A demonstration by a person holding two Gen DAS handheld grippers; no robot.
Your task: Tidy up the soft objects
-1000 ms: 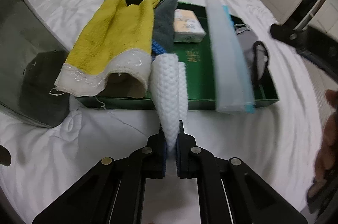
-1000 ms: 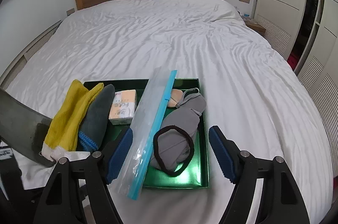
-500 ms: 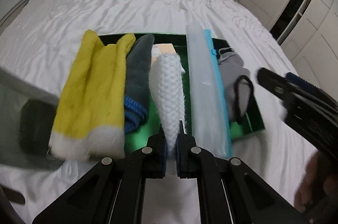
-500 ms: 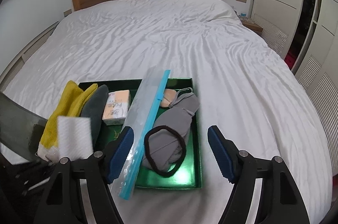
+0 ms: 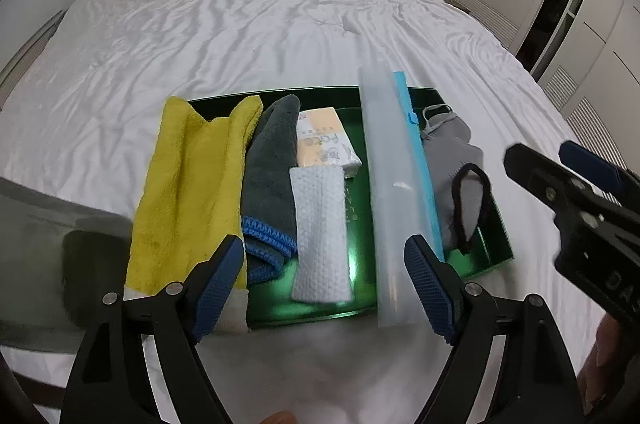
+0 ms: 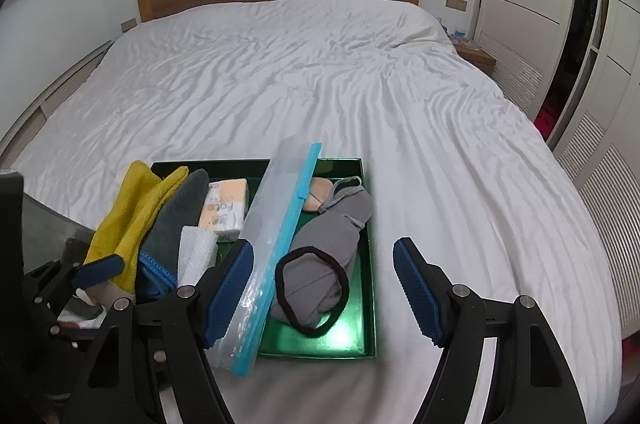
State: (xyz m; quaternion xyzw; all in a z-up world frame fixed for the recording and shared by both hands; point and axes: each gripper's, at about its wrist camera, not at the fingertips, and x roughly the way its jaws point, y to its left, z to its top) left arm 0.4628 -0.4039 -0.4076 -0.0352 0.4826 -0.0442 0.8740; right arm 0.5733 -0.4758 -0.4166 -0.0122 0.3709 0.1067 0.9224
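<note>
White waffle-knit cloth (image 5: 319,232) now lies flat in the green tray (image 5: 496,248), at lower centre of the left wrist view, between the grey cloth with blue trim (image 5: 266,192) on its left and the clear zip bag (image 5: 394,196) on its right, its far end overlapping the tissue pack (image 5: 324,142). A second ago it hung pinched in the left gripper (image 5: 324,282); those jaws have just been opening and now stand wide with nothing pressed between the pads, so the cloth has been let go into the tray. That item looks placed. The yellow towel (image 5: 192,184) drapes over the tray's left edge, and the grey eye mask (image 5: 460,180) fills the right side. In the right wrist view the right gripper (image 6: 323,294) hovers over the tray's near right, jaws spread as before and gripping nothing, though the zip bag's near end passes just beside its left pad. The bag overhanging the near rim seems the likeliest thing left to tidy.
</note>
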